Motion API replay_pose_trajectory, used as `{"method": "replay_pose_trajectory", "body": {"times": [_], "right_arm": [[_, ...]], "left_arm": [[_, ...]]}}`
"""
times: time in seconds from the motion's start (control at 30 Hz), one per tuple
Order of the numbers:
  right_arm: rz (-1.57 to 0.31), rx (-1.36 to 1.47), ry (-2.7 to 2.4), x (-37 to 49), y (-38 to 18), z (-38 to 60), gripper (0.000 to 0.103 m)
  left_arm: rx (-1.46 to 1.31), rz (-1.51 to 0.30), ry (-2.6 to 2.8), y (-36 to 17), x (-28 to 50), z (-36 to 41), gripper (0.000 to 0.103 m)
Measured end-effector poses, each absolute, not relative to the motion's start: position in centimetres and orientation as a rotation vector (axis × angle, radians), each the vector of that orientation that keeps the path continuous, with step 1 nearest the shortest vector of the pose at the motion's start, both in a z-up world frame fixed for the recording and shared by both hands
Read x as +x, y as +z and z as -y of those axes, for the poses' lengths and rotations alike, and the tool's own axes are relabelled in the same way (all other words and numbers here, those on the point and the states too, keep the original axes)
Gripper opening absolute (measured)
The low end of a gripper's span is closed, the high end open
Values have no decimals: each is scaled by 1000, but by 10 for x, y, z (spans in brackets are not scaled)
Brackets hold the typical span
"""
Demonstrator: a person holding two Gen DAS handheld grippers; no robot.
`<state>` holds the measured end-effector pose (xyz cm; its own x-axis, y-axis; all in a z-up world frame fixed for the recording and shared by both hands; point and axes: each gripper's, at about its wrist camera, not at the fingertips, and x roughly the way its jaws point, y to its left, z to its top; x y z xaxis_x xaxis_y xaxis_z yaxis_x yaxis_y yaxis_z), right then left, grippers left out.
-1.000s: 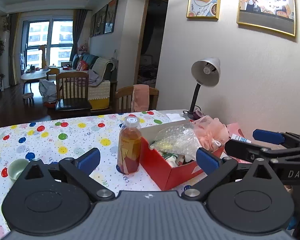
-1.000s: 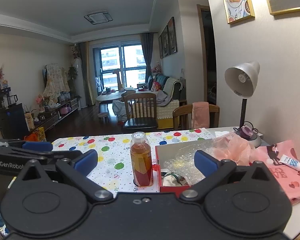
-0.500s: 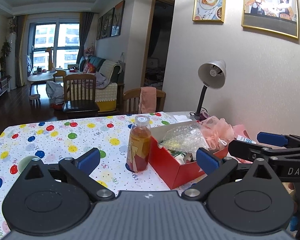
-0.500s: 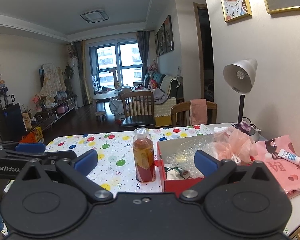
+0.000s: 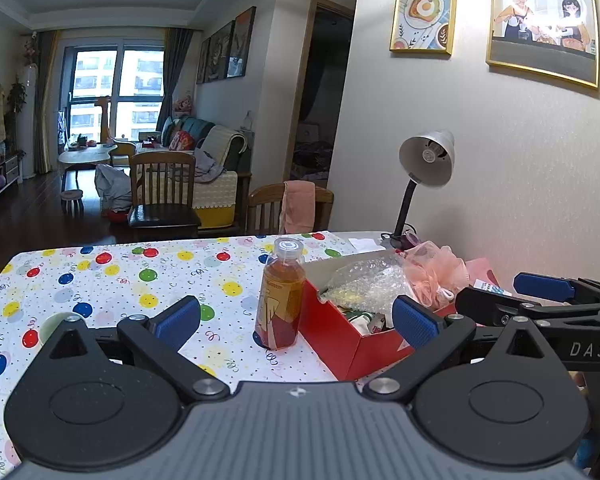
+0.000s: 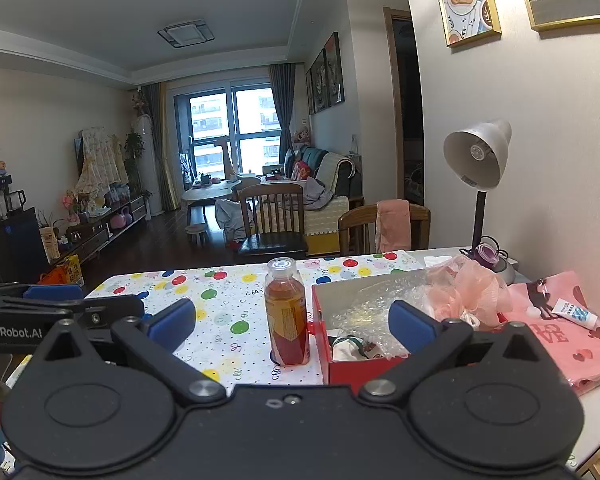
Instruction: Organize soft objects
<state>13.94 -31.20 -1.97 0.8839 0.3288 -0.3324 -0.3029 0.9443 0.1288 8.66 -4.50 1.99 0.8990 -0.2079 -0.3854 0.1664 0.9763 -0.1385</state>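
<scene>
Red box (image 6: 351, 364): on the dotted tablecloth (image 5: 140, 280), holding bubble wrap (image 5: 363, 284) and pink mesh pouf (image 6: 465, 292); bottle (image 6: 286, 312) just beside. Left gripper (image 5: 296, 316), right gripper (image 6: 292, 320): both spread, empty, hovering short of it. Step: either mid-packing or done; cannot tell.

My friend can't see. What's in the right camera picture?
An open gripper faces a juice bottle standing beside a red box stuffed with bubble wrap and a pink pouf, on a balloon tablecloth.
</scene>
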Motion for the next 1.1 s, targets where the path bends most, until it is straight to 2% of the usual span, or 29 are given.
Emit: {"method": "replay_pose_trajectory", "body": {"times": [1.1], "right_arm": [[-341, 60, 302, 130, -19, 301, 103]], "left_arm": [[-118, -394, -189, 19, 80, 41, 103]]}}
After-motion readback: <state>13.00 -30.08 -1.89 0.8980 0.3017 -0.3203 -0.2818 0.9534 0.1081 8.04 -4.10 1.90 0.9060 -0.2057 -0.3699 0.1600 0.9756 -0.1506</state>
